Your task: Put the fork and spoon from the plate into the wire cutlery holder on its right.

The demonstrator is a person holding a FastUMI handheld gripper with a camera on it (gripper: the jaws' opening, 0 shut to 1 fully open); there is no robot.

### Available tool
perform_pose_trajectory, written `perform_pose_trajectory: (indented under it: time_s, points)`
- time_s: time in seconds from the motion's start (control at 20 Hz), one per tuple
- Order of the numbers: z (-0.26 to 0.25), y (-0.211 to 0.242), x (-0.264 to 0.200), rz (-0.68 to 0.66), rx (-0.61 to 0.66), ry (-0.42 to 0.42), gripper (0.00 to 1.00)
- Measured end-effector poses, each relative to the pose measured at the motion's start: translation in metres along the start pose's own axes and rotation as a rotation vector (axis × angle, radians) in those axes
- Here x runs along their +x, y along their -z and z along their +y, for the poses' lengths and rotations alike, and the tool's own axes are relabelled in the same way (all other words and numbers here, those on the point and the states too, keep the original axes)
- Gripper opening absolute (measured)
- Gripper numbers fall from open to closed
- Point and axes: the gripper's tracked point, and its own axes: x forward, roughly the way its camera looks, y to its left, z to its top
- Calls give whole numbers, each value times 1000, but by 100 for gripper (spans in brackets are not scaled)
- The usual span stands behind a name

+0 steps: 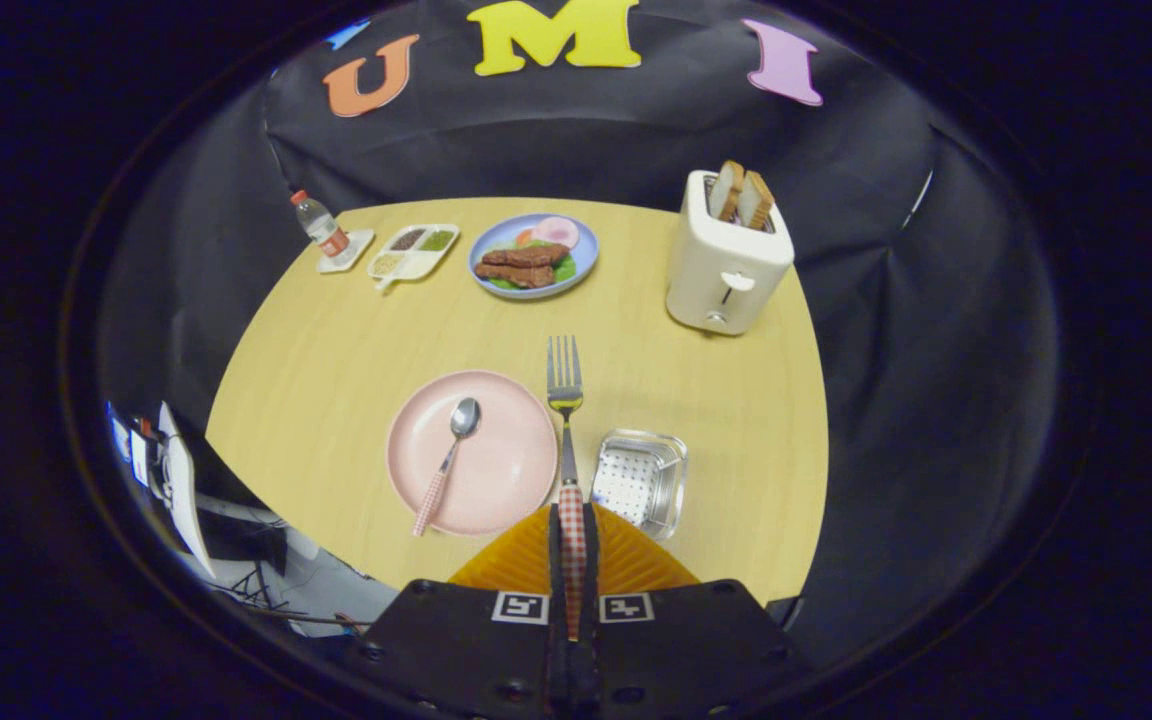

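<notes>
The gripper clenches the fork by its handle, tines pointing far, with the wire holder just right of it.

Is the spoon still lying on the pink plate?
Yes, the spoon lies on the pink plate, while the tongs grip the fork.

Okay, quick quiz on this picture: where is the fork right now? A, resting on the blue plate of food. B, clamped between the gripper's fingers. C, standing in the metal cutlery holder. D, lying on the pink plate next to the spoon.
B: the fork's checked handle is pinched between the two fingers of the gripper, tines pointing forward.
</notes>
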Motion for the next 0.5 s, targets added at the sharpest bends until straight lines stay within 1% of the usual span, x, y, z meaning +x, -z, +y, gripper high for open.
perform_pose_trajectory:
  time_s: [0.3, 0.5]
  points:
    - [-23, 33, 0, 209, 80, 3, 4]
    - [-26, 43, 19, 343, 176, -13, 3]
